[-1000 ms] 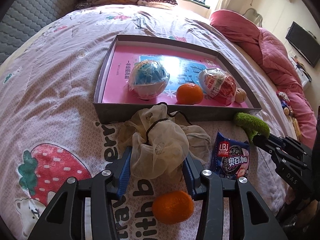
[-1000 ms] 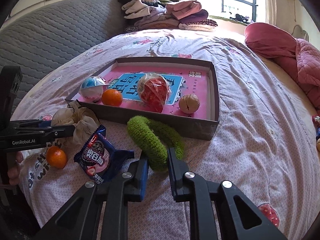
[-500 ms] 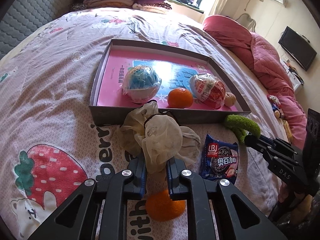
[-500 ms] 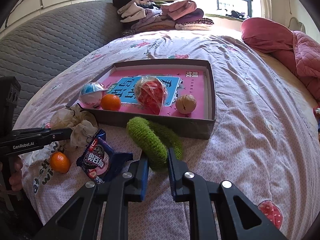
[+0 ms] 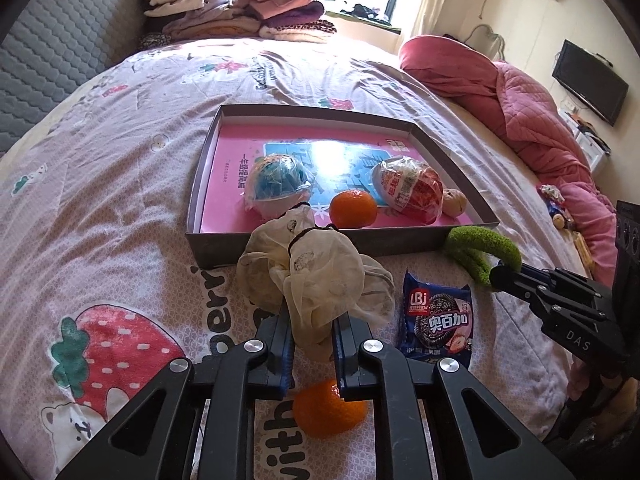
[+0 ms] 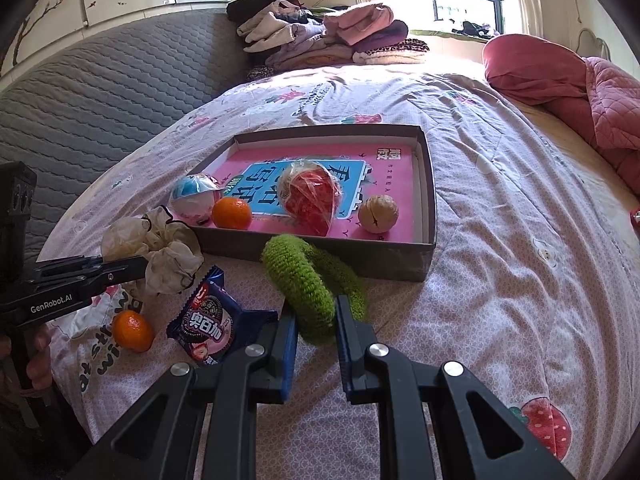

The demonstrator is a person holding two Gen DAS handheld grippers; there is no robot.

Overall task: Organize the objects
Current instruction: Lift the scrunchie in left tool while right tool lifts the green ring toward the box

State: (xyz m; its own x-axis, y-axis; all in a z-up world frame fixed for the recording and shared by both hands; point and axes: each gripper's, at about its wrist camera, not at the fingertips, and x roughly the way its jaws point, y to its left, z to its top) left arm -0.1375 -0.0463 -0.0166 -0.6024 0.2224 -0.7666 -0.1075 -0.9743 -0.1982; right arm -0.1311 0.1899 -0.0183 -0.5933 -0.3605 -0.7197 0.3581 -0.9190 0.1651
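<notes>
Right tool [image 6: 316,322] clamps green knitted ring [image 6: 298,280] beside box [image 6: 428,196].

Two wrist fisheyes, close above bed [image 5: 120,208], angled down, facing window; both share tray [image 5: 320,248] [image 6: 320,250] and clutter before it.

**Both grippers clamped, angled downward**

The left gripper [image 5: 312,336] points toward 12 o'clock, pitched down, jaws pinched tight on a cream scrunchie [image 5: 312,280]. The right gripper [image 6: 316,324] tilts likewise, clamping a green knitted ring [image 6: 304,280]. A hand [image 6: 38,356] shows at 8 o'clock.
</notes>
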